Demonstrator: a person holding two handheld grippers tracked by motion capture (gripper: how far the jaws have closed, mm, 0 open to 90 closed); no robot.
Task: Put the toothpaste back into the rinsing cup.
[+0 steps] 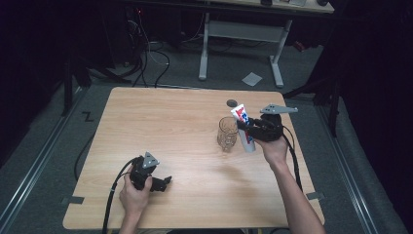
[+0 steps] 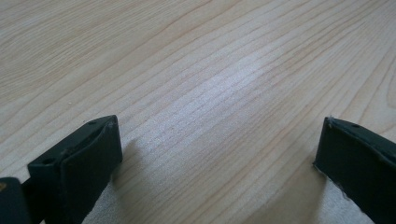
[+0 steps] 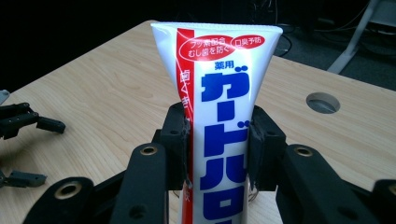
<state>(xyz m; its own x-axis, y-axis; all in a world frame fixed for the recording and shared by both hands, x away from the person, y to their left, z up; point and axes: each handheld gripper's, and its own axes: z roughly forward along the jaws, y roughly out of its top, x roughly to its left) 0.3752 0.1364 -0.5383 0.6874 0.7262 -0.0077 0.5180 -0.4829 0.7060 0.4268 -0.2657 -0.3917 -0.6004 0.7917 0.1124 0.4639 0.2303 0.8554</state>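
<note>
The right gripper [image 1: 249, 127] is clamped on a white toothpaste tube [image 1: 243, 127] printed with a red stripe and blue lettering, its two black pads pressing the tube's sides about midway along its length. In the right gripper view the tube [image 3: 223, 116] stands nearly upright between the jaws, its flat crimped end uppermost and its lower part dropping out of sight below the frame. From the high view the tube is lifted over the right side of the wooden table [image 1: 170, 122], tilted slightly, just beside a clear drinking glass [image 1: 227, 133] that stands upright on the tabletop to its left; whether the tube's lower end touches the table or the glass cannot be told. A round grommet hole [image 1: 232, 103] sits in the table surface behind them. The left gripper [image 1: 163, 182] rests low near the table's front left, well apart from the glass, and its own view shows its jaws spread wide over bare wood [image 2: 210, 84] with nothing between them
</note>
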